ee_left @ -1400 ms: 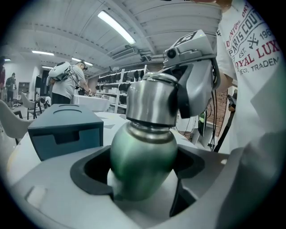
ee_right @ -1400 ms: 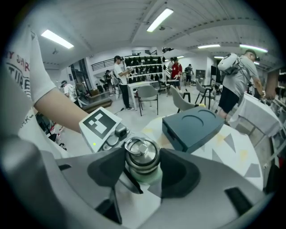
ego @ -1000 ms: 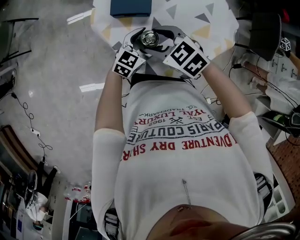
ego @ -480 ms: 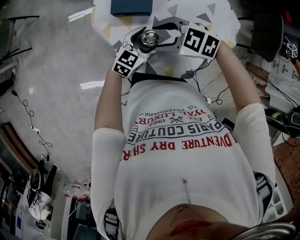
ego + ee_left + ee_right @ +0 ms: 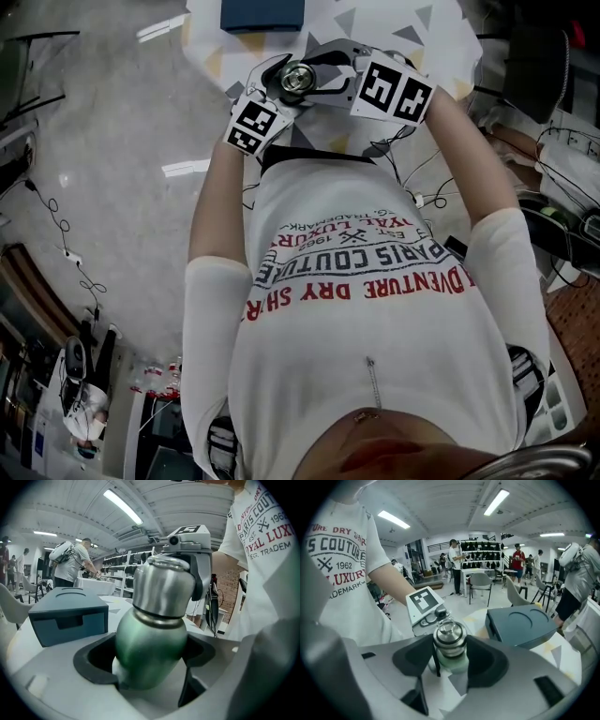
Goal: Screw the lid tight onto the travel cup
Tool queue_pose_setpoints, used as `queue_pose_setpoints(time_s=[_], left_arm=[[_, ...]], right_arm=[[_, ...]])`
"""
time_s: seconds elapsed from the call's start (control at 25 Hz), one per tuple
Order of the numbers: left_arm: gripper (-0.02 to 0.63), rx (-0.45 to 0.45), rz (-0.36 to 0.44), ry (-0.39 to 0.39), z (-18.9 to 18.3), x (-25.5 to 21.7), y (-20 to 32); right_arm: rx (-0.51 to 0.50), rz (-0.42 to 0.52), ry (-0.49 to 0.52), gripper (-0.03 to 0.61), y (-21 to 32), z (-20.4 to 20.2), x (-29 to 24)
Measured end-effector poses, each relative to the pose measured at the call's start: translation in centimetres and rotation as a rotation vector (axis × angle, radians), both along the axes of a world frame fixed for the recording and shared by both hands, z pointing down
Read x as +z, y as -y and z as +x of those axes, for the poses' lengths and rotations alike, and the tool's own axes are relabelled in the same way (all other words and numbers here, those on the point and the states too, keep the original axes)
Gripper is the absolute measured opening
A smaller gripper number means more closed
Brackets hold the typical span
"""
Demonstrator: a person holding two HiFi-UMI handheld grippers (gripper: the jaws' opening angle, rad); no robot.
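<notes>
The travel cup stands on the table, with a green body (image 5: 150, 644) and a steel lid (image 5: 161, 588) on top. My left gripper (image 5: 150, 667) is shut on the green body, one pad on each side. From the opposite side my right gripper (image 5: 450, 660) straddles the lid (image 5: 449, 637). Its jaws are closing, and both pads touch the lid's sides. In the head view the lid (image 5: 298, 79) shows between the left gripper (image 5: 284, 91) and the right gripper (image 5: 317, 71), close to the person's chest.
A blue-grey box (image 5: 520, 625) sits on the table just behind the cup, also seen in the head view (image 5: 261, 14). The tablecloth (image 5: 422, 37) has a triangle pattern. Cables lie to the right. People and chairs are far behind.
My right gripper swung from lower right up and around the lid, then settled slightly back. The left gripper and the cup stayed put.
</notes>
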State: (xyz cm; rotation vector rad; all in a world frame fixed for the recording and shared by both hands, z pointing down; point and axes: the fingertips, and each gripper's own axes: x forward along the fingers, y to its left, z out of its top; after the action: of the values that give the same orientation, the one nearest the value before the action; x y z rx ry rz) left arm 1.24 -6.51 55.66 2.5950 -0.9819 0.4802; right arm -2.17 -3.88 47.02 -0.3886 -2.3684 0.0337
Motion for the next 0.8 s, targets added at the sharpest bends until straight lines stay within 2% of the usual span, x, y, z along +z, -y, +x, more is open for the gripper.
queue_pose_setpoints(time_s=[0.12,0.4,0.52,0.64,0.76,0.8], left_arm=[[0.414,-0.001,-0.001,0.004,0.09,-0.14,0.02],[0.414,-0.002,0.001,-0.006,0.23,-0.19,-0.02],[0.414,-0.003,0.005,-0.009,0.25,-0.42,0.21],[0.414,-0.002,0.003,-0.009,0.08,-0.49,0.27],[0.414,0.000,0.001,-0.010,-0.11,-0.45,0.04],[0.414,-0.001,0.001,-0.009,-0.17,-0.44,-0.03]], right_arm=[[0.078,0.018,0.008,0.232,0.05,0.12,-0.13],[0.350,0.050,0.022,0.232,0.16,0.22,-0.11],[0.429,0.058,0.035,0.232,0.42,0.23,-0.28],[0.452,0.055,0.059,0.232,0.48,0.10,-0.33],[0.400,0.021,0.058,0.233,0.04,0.01,-0.11],[0.368,0.008,0.057,0.258,-0.15,0.03,-0.12]])
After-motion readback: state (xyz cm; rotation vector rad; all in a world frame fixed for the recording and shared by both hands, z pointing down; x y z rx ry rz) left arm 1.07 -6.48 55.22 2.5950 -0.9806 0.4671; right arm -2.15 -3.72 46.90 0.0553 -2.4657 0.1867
